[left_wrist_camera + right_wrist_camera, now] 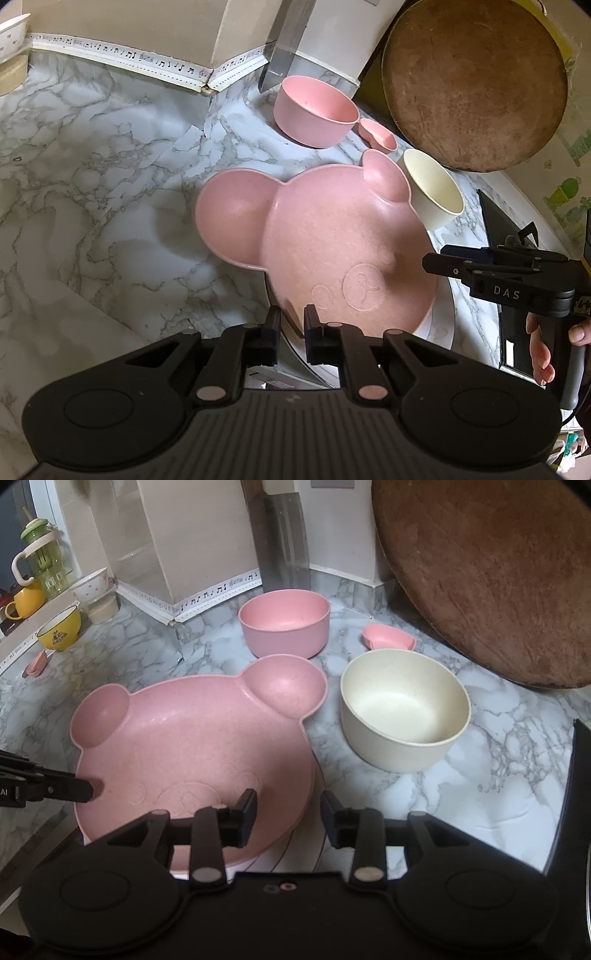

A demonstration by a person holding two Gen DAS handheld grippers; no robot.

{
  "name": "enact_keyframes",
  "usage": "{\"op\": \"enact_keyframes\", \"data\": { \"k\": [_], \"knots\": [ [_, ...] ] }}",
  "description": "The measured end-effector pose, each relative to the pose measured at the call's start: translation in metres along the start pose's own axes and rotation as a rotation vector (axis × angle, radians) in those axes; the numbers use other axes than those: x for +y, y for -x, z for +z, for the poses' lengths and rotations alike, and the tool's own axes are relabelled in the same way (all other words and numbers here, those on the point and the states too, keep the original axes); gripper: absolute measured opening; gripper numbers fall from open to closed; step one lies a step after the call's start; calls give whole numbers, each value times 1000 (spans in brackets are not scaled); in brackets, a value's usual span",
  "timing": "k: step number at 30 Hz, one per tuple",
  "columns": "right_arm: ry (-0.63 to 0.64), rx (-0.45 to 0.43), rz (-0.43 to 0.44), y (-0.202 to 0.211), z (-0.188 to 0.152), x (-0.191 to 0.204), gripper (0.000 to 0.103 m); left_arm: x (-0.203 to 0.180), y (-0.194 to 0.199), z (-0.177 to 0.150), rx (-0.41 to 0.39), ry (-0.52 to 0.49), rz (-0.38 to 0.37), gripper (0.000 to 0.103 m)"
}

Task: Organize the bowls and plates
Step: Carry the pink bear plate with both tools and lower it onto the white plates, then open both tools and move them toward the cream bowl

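Pink and cream dishes on marble counter

Pink bear-shaped plate (192, 738) lies flat in front; cream round bowl (404, 720) just right, pink round bowl (284, 622) behind, small pink dish (388, 637) beside it.

A matt, finely speckled plastic-like finish is shown by the pink bear-shaped plate (192, 734), with a face embossed in shallow relief; the same matt, speckled surface is seen on the round pink bowl (284, 622) behind the plate and on the round cream bowl (404, 716) to its right; the grey-veined white marble-look counter (461, 775) under the plate appears smooth with a soft sheen; the large round brown wooden board (491, 579), leaning right of the plate, looks rough, dull and scored; the black grippers' bodies look like matt plastic.
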State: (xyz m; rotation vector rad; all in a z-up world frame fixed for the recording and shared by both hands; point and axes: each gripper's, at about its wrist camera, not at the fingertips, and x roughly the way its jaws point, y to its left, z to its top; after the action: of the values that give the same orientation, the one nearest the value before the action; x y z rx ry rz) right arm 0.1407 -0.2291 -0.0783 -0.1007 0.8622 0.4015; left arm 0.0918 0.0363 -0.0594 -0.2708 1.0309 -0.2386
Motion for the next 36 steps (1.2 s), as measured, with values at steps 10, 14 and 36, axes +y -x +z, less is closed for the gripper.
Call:
{"op": "enact_keyframes", "data": {
  "k": [10,14,36],
  "knots": [
    [-10,-33,9,15,0,5,57,-2,8,-5,-5,-66,-14,12],
    [1,-43,10,19,1,10,60,-1,12,-9,-2,-80,-26,12],
    [-2,-158,6,46,20,26,93,-46,27,31,-207,-232,-24,24]
  ]
}}
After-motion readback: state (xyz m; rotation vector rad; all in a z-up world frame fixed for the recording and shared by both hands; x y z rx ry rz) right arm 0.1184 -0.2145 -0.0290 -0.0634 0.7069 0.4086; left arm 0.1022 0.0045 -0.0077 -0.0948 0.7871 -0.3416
